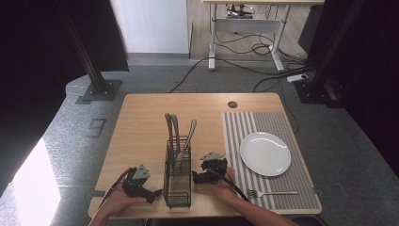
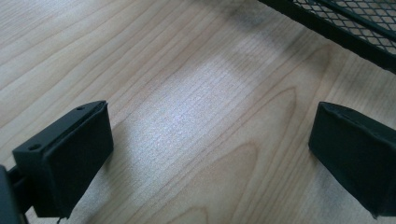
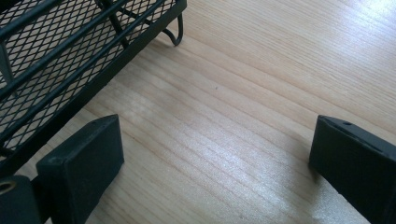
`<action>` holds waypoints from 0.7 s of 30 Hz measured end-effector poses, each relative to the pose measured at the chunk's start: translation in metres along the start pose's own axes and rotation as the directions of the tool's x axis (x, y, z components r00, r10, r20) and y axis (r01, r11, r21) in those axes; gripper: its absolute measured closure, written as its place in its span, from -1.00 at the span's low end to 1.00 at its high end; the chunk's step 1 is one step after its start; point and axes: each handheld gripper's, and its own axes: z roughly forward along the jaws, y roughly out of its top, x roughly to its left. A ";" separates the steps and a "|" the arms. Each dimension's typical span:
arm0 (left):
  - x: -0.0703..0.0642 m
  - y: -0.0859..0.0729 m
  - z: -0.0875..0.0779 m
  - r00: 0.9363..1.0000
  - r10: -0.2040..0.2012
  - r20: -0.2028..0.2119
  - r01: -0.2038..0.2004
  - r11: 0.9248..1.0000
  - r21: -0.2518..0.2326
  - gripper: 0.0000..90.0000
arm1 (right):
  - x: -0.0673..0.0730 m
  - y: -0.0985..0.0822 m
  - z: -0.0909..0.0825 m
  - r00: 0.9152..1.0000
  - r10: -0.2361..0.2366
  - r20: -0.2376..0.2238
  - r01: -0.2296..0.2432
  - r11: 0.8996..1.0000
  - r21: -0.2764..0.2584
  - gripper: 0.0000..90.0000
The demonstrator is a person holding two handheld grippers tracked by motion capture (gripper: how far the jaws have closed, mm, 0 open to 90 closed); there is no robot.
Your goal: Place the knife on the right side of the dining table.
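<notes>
Your left gripper (image 1: 151, 194) and right gripper (image 1: 196, 178) rest beside the mesh caddy (image 1: 178, 181), jaws apart and empty; next, likely lift a utensil (image 1: 187, 140) from it.

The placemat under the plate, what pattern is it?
Grey and white stripes, running front to back on the placemat; clearest in the high view.
</notes>
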 end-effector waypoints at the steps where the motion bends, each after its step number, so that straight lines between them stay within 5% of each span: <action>1: 0.000 0.000 0.000 1.000 0.000 0.000 0.000 1.000 0.000 -1.00 | 0.000 0.000 0.000 1.000 0.000 0.000 0.000 1.000 0.000 -0.95; 11: 0.000 0.000 0.000 1.000 0.001 0.001 -0.001 1.000 0.000 -1.00 | -0.003 0.002 -0.004 0.999 0.040 0.006 -0.040 0.999 -0.018 -0.91; 16: 0.000 0.000 0.000 1.000 0.001 0.001 -0.001 1.000 0.000 -1.00 | -0.007 0.011 -0.025 0.994 0.100 -0.049 -0.104 0.991 -0.086 -0.86; 21: 0.000 0.000 0.000 1.000 0.002 0.002 -0.002 1.000 0.001 -1.00 | -0.013 0.021 -0.049 0.990 0.111 -0.088 -0.124 0.980 -0.157 -0.81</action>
